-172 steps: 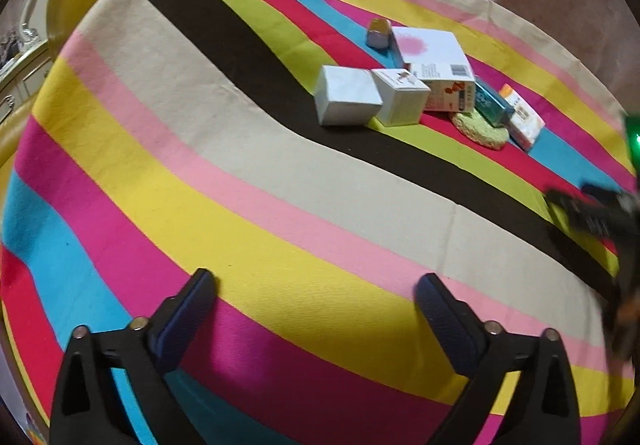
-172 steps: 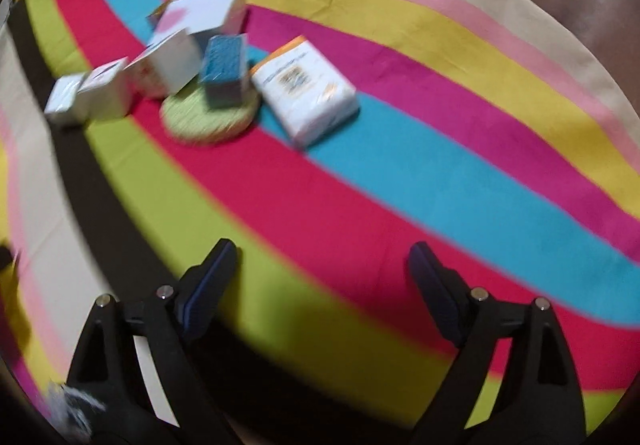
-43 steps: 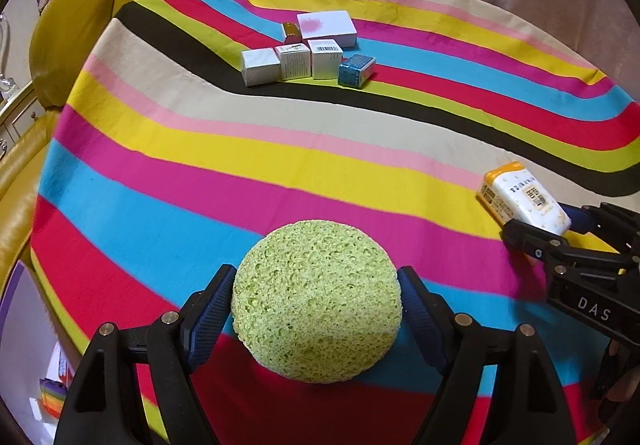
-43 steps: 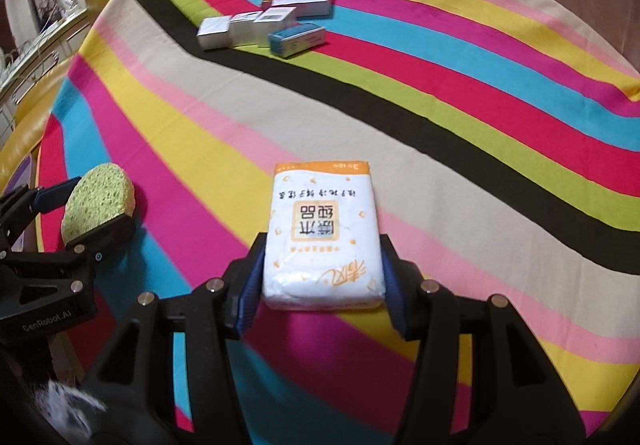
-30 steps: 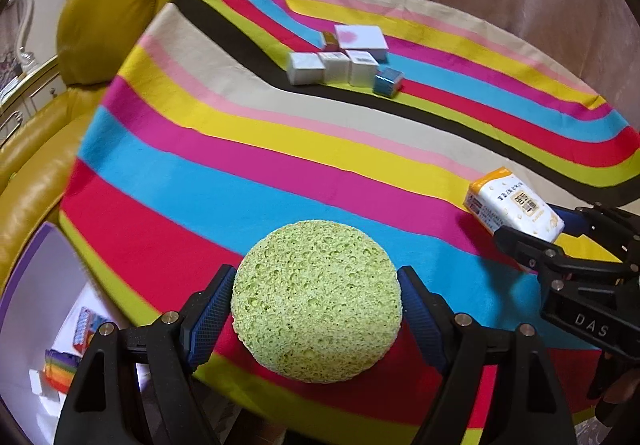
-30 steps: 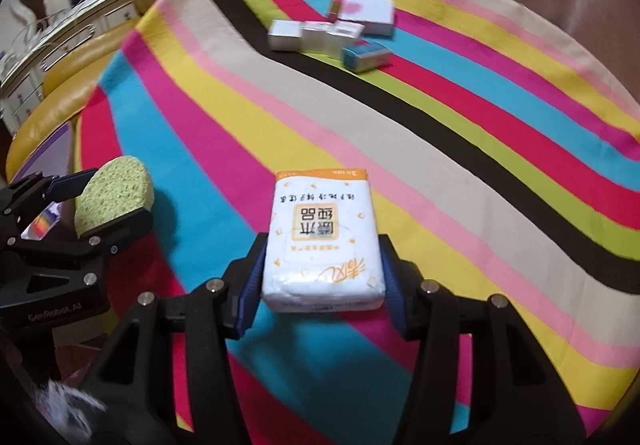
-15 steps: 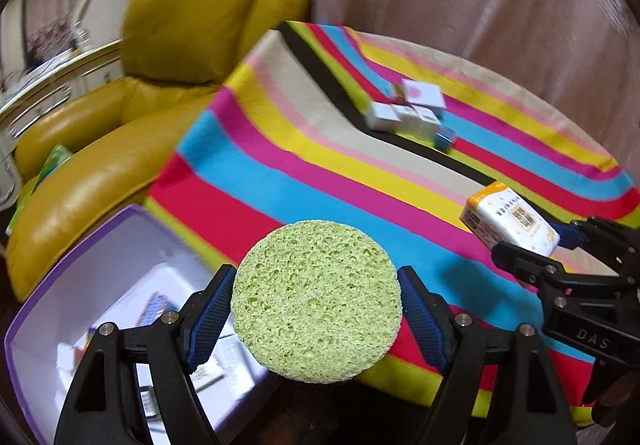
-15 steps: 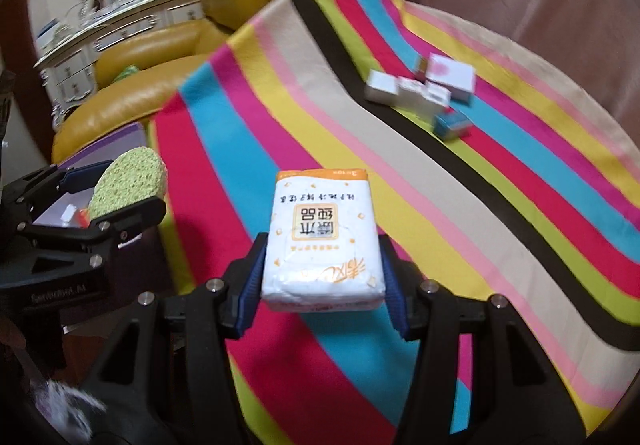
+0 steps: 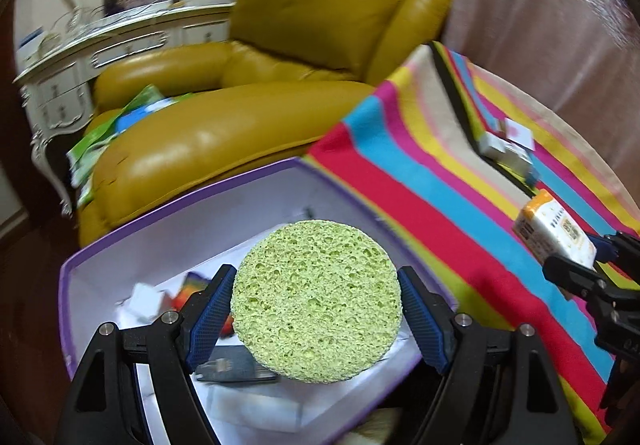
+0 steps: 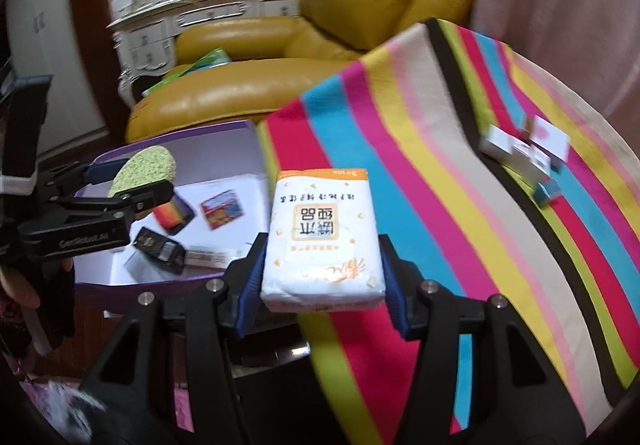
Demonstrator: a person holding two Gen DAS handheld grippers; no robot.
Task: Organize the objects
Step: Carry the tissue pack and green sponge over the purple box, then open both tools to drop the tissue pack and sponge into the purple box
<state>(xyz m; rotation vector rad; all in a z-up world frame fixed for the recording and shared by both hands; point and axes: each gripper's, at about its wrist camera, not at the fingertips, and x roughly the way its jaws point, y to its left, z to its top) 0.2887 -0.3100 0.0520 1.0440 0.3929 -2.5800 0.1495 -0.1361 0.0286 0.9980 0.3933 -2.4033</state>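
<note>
My left gripper [image 9: 316, 319] is shut on a round green sponge [image 9: 316, 301], held in the air above a purple-rimmed white box [image 9: 180, 213] beside the table. From the right wrist view the same sponge [image 10: 144, 169] hangs over the box [image 10: 224, 149]. A white and orange tissue pack [image 10: 322, 237] sits clamped in my right gripper [image 10: 322, 269], over the striped tablecloth's [image 10: 460, 185] left edge, next to the box. The left wrist view has this pack [image 9: 554, 231] at the far right. Several small boxes [image 10: 524, 153] remain far back on the cloth.
Inside the box lie a rainbow-coloured item [image 10: 174, 213], a red and blue packet [image 10: 222, 209] and a dark flat pack [image 10: 158, 245]. A yellow leather armchair [image 9: 256, 93] stands behind the box, a white ornate cabinet [image 9: 80, 61] beyond it. A gloved hand [image 10: 36, 285] holds the left gripper.
Both grippers have swung left off the table with their loads. The sponge now hangs over the purple box, and the tissue pack has reached the cloth's left edge.
</note>
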